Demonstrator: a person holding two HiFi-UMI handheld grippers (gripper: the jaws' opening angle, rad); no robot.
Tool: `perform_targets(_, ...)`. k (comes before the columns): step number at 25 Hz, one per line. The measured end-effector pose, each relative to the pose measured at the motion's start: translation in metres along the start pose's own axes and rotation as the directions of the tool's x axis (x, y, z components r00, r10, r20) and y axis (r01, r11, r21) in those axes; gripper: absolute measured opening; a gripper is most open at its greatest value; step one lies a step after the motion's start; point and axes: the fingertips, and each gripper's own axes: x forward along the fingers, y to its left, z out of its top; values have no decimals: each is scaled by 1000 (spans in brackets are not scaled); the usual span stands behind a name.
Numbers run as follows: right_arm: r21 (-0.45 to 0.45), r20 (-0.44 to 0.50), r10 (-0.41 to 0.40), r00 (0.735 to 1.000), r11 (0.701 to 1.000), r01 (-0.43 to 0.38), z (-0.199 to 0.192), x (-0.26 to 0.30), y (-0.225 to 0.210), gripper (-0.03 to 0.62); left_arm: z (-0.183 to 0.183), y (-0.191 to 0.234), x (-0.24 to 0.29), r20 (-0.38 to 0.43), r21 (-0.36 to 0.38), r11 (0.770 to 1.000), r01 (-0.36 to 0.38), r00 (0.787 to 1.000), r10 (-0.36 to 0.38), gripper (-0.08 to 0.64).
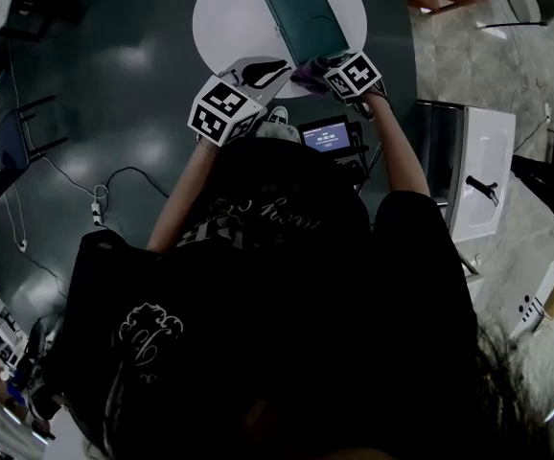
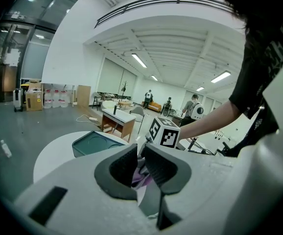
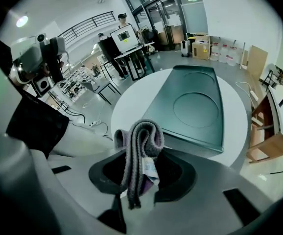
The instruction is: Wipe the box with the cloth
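R gripper: fingers clamp folded cloth. It's soft, light, floppy, so hold mid-fold. L gripper: fingers nearly closed, apparently nipping cloth's purple edge. Box, stiff & flat, just ahead on surface.

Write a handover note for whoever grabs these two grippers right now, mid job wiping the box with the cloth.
Right gripper: shut on the folded cloth, held just short of the box.
Left gripper: jaws almost together, cloth showing in the gap; whether it grips is unclear.
Box: flat on the round table, cloth not on its top.
Done: cloth in hand. Left: lay the cloth on the box and wipe.
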Motion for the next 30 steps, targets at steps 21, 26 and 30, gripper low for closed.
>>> perform_targets(21, 216, -17, -164, 986, 963, 163, -44, -60, -112, 124, 18, 15, 26, -7, 7, 1000, 17, 1000, -17, 49)
perform_targets(26, 166, -79, -153, 985, 972, 164, -44, -62, -126, 124, 22, 18, 25, -8, -5, 1000, 3, 1000, -3, 49)
perform_targets(30, 129, -134, -161, 978, 975, 178, -40, -66, -142, 124, 19, 28, 15, -10, -23, 999, -26, 1000, 26, 49)
